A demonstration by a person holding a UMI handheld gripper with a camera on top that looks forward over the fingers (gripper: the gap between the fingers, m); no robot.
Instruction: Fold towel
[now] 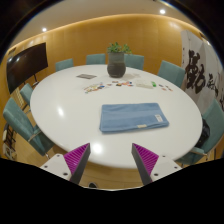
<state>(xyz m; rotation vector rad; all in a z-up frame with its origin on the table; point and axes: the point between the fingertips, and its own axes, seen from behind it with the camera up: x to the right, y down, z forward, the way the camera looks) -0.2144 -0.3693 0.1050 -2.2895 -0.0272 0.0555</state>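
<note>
A light blue towel lies flat in a rough rectangle on a round white table, toward the near right part of the top. My gripper hovers above the table's near edge, well short of the towel. Its fingers with magenta pads stand wide apart with nothing between them. The towel lies ahead of the fingers and slightly to the right.
A potted plant stands at the far side of the table, with small papers or cards in front of it. Teal chairs ring the table. A dark screen hangs on the left wall, and a banner stands at right.
</note>
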